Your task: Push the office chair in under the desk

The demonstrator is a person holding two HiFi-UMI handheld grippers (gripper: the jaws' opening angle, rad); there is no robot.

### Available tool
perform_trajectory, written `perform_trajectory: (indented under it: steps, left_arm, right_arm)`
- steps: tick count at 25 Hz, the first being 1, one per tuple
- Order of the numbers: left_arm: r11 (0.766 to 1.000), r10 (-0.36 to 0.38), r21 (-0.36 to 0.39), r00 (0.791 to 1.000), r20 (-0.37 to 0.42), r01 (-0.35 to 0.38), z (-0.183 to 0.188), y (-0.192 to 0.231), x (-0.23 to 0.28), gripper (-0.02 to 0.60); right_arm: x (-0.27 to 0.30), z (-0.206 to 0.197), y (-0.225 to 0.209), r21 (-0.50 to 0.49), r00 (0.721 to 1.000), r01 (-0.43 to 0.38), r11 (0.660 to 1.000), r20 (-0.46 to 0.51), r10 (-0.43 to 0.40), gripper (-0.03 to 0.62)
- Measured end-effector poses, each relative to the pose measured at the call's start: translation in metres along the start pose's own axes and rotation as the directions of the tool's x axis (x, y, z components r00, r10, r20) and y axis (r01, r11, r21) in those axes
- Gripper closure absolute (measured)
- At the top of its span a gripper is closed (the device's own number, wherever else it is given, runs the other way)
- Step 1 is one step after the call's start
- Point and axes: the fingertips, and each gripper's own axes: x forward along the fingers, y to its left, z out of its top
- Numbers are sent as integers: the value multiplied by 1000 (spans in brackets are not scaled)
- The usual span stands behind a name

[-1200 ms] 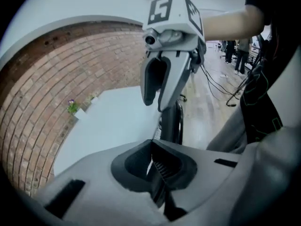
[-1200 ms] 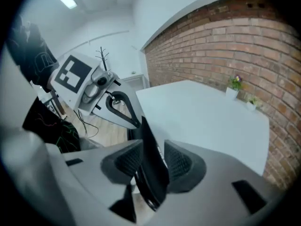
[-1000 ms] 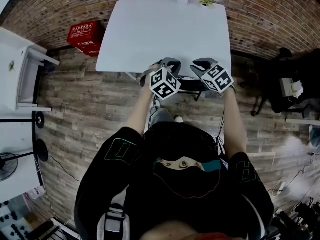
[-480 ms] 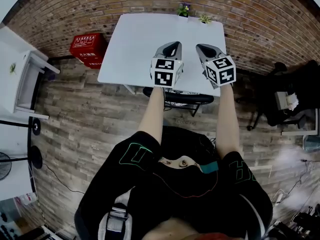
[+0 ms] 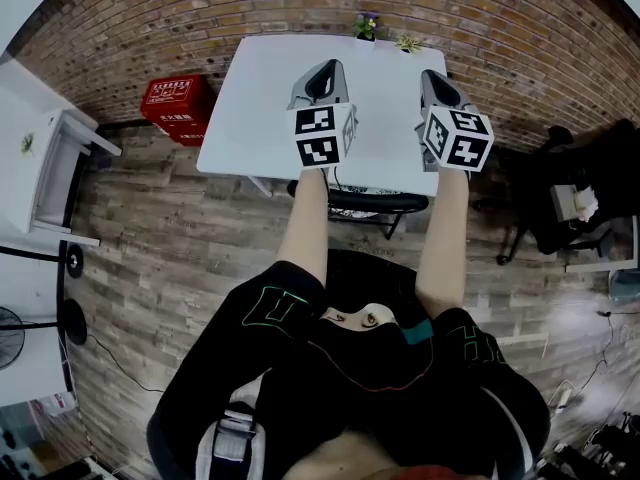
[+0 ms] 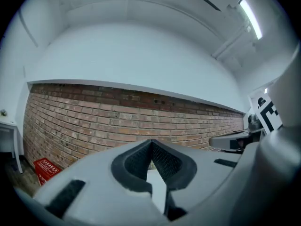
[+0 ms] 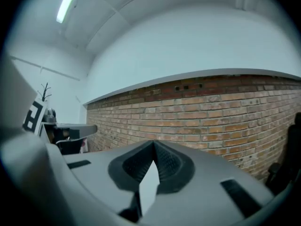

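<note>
The white desk (image 5: pixel 260 98) stands against the brick wall. The black office chair (image 5: pixel 365 201) sits tucked beneath its near edge, with only the curved back rim and a piece of the base showing. Both grippers are held up level over the desk top, apart from the chair. My left gripper (image 5: pixel 328 66) is shut with nothing in it, and its meshed pads meet at the tip in the left gripper view (image 6: pixel 151 143). My right gripper (image 5: pixel 431 74) is also shut and empty, its jaws (image 7: pixel 154 143) pointing at the brick wall.
Two small plants (image 5: pixel 367 23) stand at the desk's far edge. A red crate (image 5: pixel 172 101) lies on the floor left of the desk. White furniture (image 5: pixel 50 158) fills the left side, and another dark chair (image 5: pixel 570 198) with clutter is at the right.
Both grippers have risen from the chair's back at the desk edge to a level hold above the desk top. The chair has stayed under the desk.
</note>
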Motion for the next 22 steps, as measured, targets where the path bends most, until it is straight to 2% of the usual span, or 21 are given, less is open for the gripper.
perform_trajectory:
  steps: [3, 6, 12, 22]
  left_arm:
    - [1000, 6, -8, 1000, 21, -6, 2, 2, -2, 574]
    - [1000, -13, -10, 1000, 27, 13, -1, -1, -3, 574]
    - [998, -49, 29, 999, 16, 48, -3, -15, -1, 575]
    - [997, -49, 52, 999, 5, 49, -7, -17, 3, 574]
  right_arm:
    - [-8, 6, -9, 42, 998, 34, 999, 45, -36, 591]
    - [-9, 2, -11, 26, 998, 56, 998, 41, -57, 591]
    - [-12, 1, -10, 20, 998, 28, 999, 51, -29, 591]
    - [-11, -1, -13, 13, 998, 23, 1000, 54, -23, 591]
